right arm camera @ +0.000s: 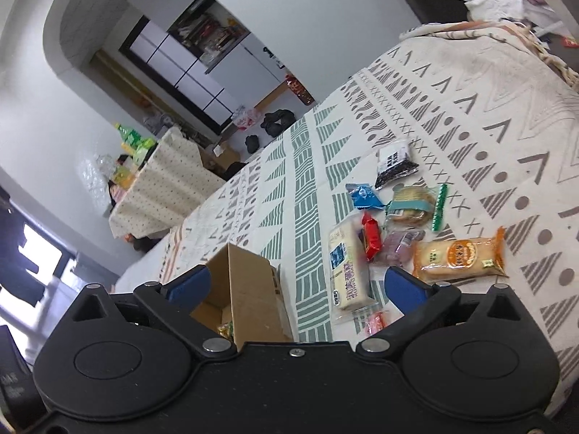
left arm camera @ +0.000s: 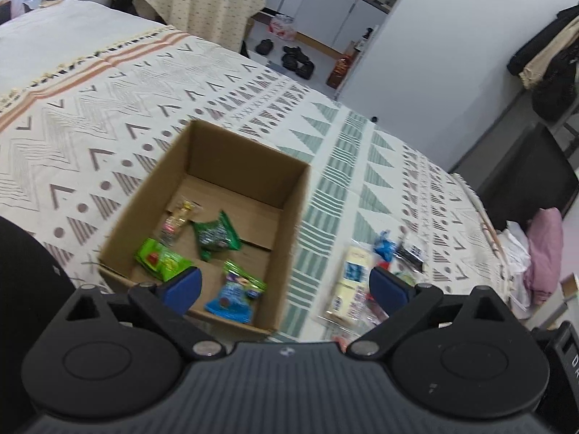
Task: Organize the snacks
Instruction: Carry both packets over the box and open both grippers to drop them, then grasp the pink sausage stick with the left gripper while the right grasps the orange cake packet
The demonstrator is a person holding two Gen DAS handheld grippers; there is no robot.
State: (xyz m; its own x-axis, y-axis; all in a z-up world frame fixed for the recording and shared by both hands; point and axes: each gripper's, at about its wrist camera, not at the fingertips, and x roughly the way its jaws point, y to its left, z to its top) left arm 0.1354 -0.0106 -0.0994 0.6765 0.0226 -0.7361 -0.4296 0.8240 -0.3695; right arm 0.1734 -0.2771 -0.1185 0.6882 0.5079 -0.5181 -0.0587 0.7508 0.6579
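An open cardboard box [left arm camera: 296, 195] sits on the patterned cloth and holds several snack packets, among them a dark green one [left arm camera: 216, 233], a bright green one [left arm camera: 161, 258] and a blue one [left arm camera: 235, 294]. My left gripper [left arm camera: 286, 291] is open and empty above the box's near right corner. To the right lies a pile of loose snacks: a long cream packet [right arm camera: 347, 269], a red candy [right arm camera: 372, 240], an orange cake packet [right arm camera: 459, 256], a round cracker pack [right arm camera: 410, 204], a blue packet [right arm camera: 363, 196] and a black one [right arm camera: 394, 162]. My right gripper [right arm camera: 295, 285] is open and empty, above the box [right arm camera: 253, 296] and the pile.
The patterned cloth [left arm camera: 108, 115] covers a wide table or bed. A second draped table [left arm camera: 210, 3] stands behind. Shoes [left arm camera: 298, 59] lie on the floor. Pink and white laundry [left arm camera: 539, 253] lies off the right edge.
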